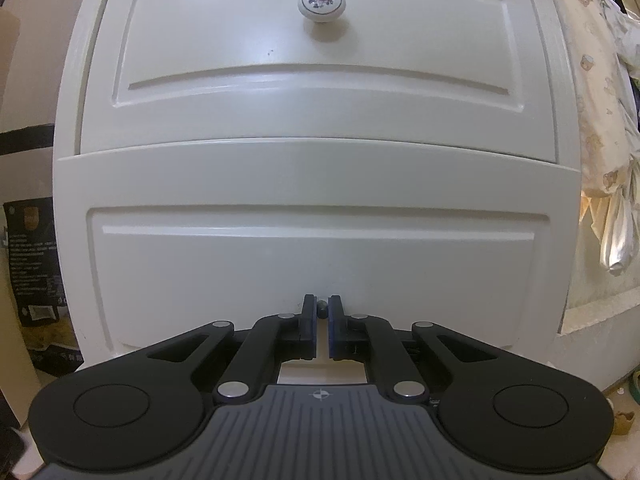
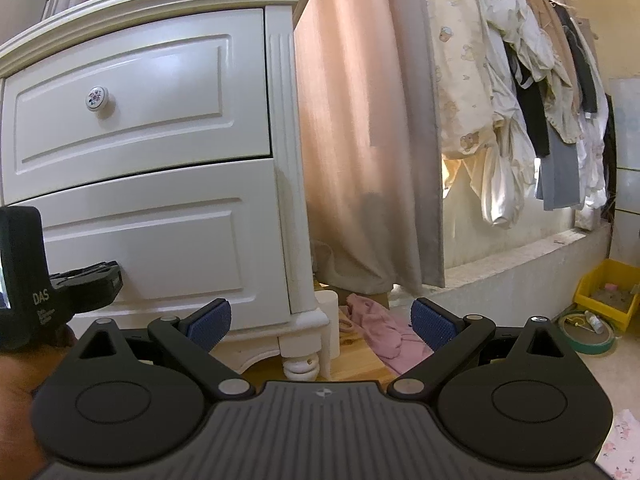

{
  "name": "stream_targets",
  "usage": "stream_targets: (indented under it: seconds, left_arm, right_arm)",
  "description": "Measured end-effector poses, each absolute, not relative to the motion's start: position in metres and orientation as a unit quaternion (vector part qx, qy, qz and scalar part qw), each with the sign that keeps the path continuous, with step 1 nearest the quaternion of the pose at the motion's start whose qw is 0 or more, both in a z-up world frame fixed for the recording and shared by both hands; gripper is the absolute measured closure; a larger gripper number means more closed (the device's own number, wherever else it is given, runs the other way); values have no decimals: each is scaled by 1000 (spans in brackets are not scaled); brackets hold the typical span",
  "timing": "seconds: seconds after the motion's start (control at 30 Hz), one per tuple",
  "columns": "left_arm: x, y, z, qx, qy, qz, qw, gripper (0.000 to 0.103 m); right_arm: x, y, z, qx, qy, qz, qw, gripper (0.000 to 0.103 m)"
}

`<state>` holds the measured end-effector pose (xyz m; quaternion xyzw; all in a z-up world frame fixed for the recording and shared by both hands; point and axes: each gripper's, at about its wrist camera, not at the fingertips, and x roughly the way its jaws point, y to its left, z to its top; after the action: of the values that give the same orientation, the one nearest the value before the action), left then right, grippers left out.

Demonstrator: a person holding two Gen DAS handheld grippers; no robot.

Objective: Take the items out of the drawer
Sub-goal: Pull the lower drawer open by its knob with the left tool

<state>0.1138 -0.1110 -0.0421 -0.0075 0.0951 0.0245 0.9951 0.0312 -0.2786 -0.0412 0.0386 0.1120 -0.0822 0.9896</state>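
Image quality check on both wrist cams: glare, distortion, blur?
Left wrist: strong fisheye bowing of the nightstand, soft sheen on the upper drawer, left gripper sharp at the lower drawer. Right wrist: bluish glare on the upper drawer front, curtain soft, right gripper crisp.

Lower drawer [image 1: 316,264]: white, panelled front, pulled slightly out beyond upper drawer [image 1: 316,60].

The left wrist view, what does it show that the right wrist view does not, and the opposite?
Only the left wrist view shows the left gripper closed on a small dark stub on the lower drawer.

Only the right wrist view shows the open right gripper, a curtain, hanging clothes, a pink cloth and a yellow bin.

Both show the white nightstand and its flowered knob.
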Motion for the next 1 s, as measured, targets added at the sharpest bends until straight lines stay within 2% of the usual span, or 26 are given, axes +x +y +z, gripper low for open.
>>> stream_targets:
  seconds: [0.2, 0.43, 0.6, 0.93, 1.0]
  left_arm:
    - [110, -104, -32, -7, 97, 24, 995, 100]
    - [129, -103, -60, -8, 97, 33, 995, 100]
    - [104, -115, -60, -12, 97, 37, 995, 100]
    - [104, -113, -49, -7, 95, 37, 995, 100]
    - [72, -109, -59, -8, 96, 33, 995, 100]
  right_arm:
    - [22, -281, -40, 35, 110, -76, 990, 0]
    - [7, -281, -37, 26, 106, -62, 992, 0]
    - [-8, -282, -34, 16, 100, -52, 993, 0]
    - [-36, -288, -28, 17, 83, -43, 996, 0]
    - [-39, -290, -27, 17, 79, -43, 996, 0]
